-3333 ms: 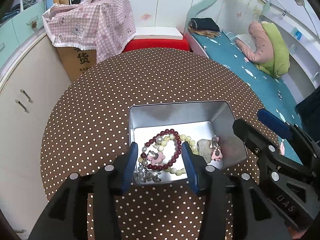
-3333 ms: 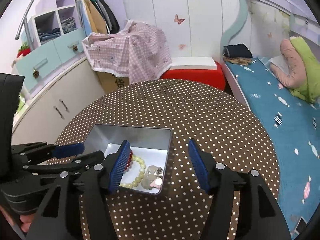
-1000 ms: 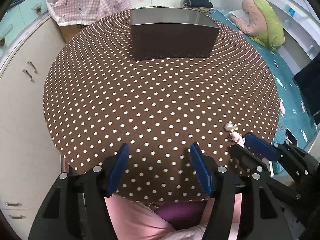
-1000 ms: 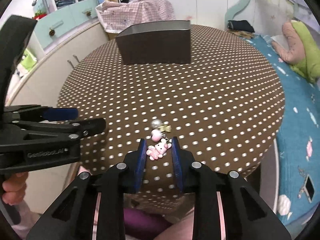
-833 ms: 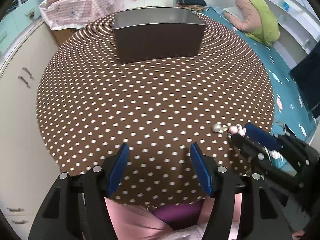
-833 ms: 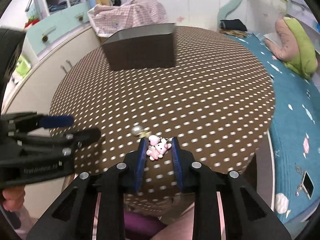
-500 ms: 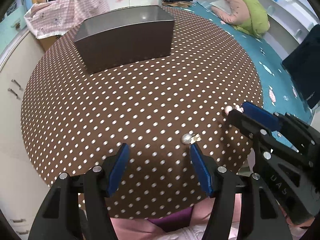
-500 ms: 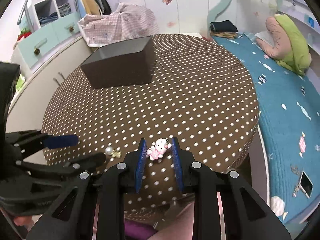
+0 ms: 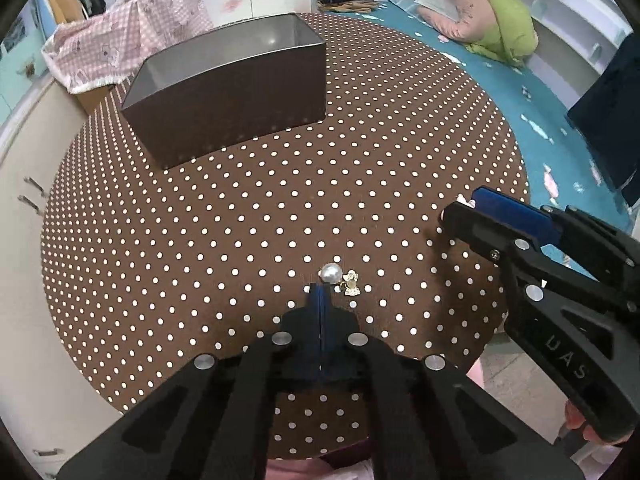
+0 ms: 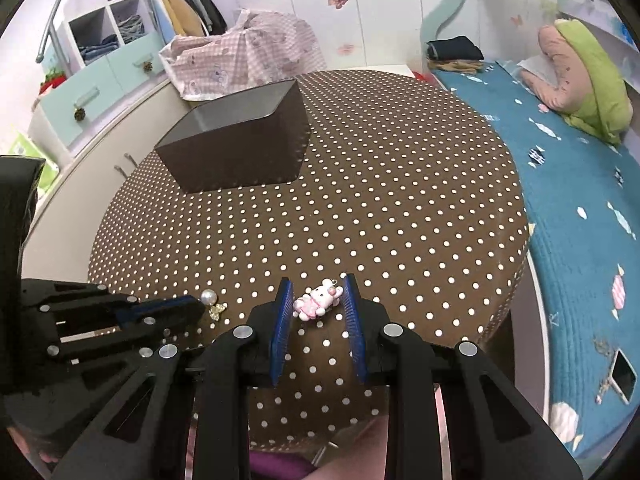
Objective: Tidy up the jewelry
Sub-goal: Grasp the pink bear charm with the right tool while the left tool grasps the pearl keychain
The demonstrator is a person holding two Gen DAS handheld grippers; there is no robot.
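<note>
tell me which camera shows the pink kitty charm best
The right wrist view: the pink kitty charm sits whole between the right claw's pads. In the left wrist view only a pale sliver peeks past that claw's tip.

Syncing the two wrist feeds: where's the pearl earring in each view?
Left wrist: pearl earring lies on the dotted tablecloth at lower centre, just past the tip of the shut left gripper.
Right wrist: pearl earring sits at lower left, beside the left gripper tip.
Shared landmark: the metal box at upper left of centre in both.
</note>
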